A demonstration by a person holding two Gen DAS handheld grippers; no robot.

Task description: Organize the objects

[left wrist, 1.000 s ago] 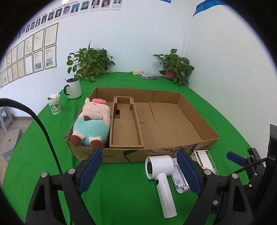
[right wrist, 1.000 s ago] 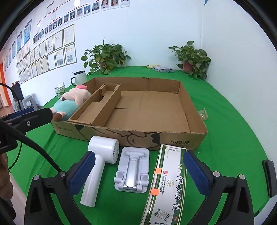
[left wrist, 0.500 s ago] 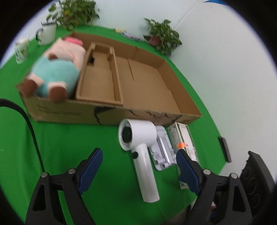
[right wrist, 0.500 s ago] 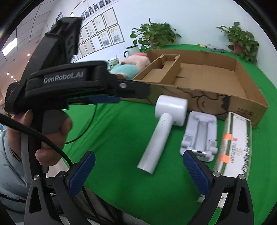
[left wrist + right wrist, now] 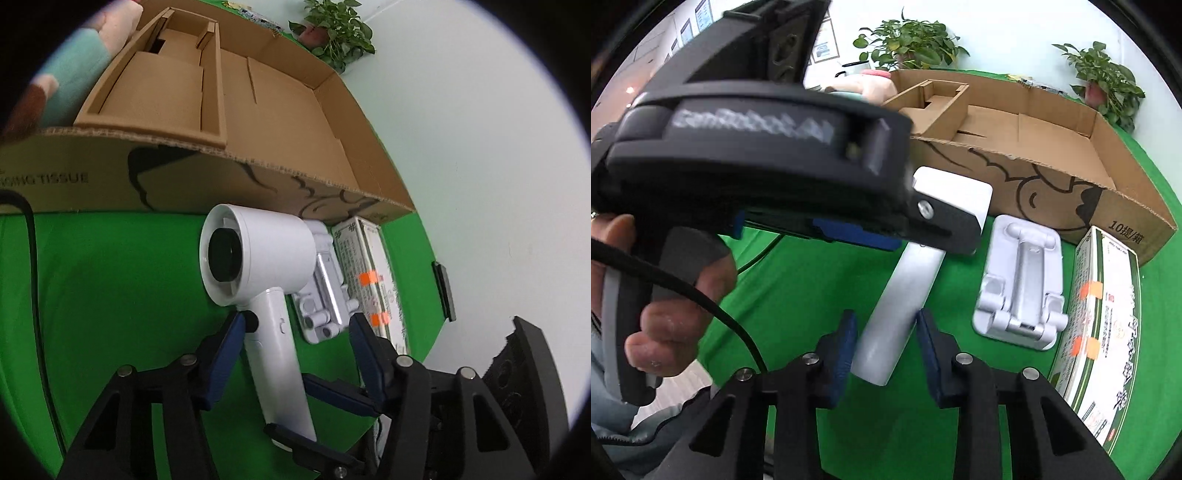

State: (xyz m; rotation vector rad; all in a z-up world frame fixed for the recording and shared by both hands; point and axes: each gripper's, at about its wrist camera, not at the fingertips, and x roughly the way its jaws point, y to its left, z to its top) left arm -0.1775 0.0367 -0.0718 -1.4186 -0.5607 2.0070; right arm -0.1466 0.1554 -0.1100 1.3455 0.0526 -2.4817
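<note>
Left gripper (image 5: 295,321) jaws spread astride hair dryer (image 5: 258,258), right gripper (image 5: 886,325) jaws flanking handle end, contact unclear

Bright, even indoor light; soft shadow under hair dryer (image 5: 255,266). Heavy fisheye bending, black corners. Left gripper (image 5: 768,162) motion-blurred near lens.

Both cameras ride low and close over the near edge of the green table (image 5: 110,288), looking toward the cardboard box (image 5: 258,177) and far wall. The left view tilts steeply down; the right looks from farther back. Both share the white hair dryer (image 5: 905,295).
</note>
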